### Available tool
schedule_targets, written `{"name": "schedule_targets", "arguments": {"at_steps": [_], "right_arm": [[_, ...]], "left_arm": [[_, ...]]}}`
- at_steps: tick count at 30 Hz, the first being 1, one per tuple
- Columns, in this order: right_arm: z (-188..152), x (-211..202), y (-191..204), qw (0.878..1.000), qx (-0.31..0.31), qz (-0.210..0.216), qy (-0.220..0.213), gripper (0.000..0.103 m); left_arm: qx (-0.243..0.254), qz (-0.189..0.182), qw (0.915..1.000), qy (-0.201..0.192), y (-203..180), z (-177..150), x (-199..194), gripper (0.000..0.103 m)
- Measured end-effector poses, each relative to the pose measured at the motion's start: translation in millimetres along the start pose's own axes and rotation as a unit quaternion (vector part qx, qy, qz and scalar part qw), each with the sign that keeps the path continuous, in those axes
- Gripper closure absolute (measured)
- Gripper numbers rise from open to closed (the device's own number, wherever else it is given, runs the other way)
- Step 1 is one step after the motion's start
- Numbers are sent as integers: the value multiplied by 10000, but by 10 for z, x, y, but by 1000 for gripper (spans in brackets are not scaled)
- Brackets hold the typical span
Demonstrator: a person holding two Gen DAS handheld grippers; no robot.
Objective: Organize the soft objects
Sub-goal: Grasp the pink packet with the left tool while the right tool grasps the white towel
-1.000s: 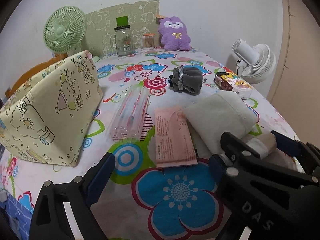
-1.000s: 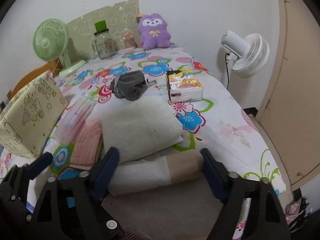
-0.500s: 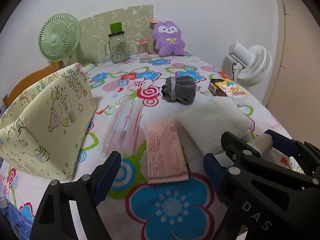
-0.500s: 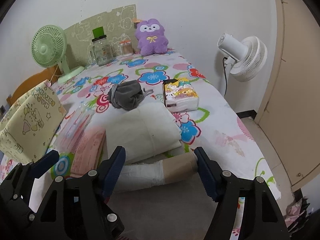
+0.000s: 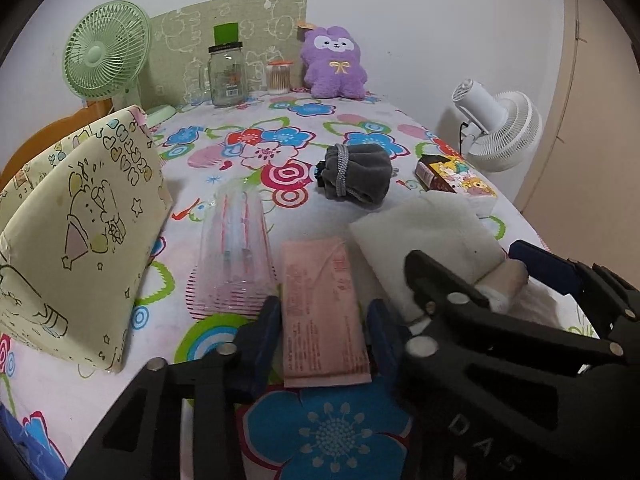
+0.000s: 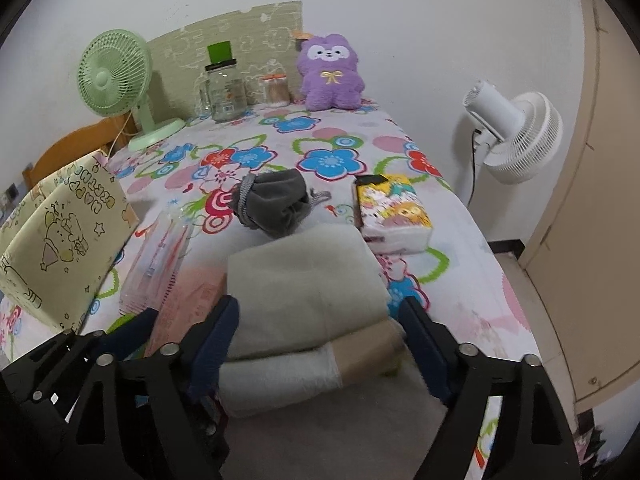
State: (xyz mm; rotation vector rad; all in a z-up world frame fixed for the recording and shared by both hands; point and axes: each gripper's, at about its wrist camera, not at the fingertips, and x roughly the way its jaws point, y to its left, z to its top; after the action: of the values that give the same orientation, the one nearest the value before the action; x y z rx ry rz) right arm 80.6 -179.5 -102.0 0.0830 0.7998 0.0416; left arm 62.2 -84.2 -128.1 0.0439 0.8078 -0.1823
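Two pairs of tongs lean down over the near end of a bed (image 5: pixel 352 120) covered in a flowered sheet, both pointing forward and steeply downward, side by side. The left tongs (image 5: pixel 324 332) have just been closing, and their blue pads now sit against the two long edges of a flat pink packet (image 5: pixel 320 312), which lies lengthwise between them on the sheet; they are clenched on it. The right tongs (image 6: pixel 320 344) have just been opening and stand wide apart, one finger on each side of a rolled white cloth with a tan end (image 6: pixel 304 368). The fingers are clear of the roll, so that pair is released. In the left wrist view the right tongs' black frame crosses the lower right and hides much of the roll.

Just behind the roll, touching it, lies a folded cream towel (image 6: pixel 308 280). Beyond the towel sits a grey drawstring pouch (image 6: pixel 276 204), and to the right of it a tissue pack printed with cartoons (image 6: pixel 394 212). A clear plastic case holding pink items (image 5: pixel 240 248) lies just left of the pink packet. Further left stands a pale yellow cushion with doodle prints (image 5: pixel 80 232), propped upright. At the far end of the bed, against the wall, are a purple plush toy (image 5: pixel 335 64), a glass jar (image 5: pixel 227 74) and a green fan (image 5: pixel 106 52). A white fan (image 6: pixel 516 136) stands off the bed's right side.
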Motion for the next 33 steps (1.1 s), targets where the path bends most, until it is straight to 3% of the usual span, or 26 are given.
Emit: {"name": "schedule_targets", "arguments": {"at_steps": [4,11,22,25,33], "right_arm": [[63,53,59,9999,-136,21,-60,10],[72,246,36,9991,40,287,296,12],[31,148,110,9982,-74,479,350,51],[22,98,120,9978,-48,580,322,55],[109,-133,175,9983,-87,577,79,56]], "left_arm": [[-57,-22,10000,37,39,37,16,62],[-72,108,9999,28,87,38,28,62],[-84,92,9999,23,87,9,-51,63],[-55,88,9999,-38,74,7,-107,63],[-55,90,9996,-266,56,72,-294,63]]}}
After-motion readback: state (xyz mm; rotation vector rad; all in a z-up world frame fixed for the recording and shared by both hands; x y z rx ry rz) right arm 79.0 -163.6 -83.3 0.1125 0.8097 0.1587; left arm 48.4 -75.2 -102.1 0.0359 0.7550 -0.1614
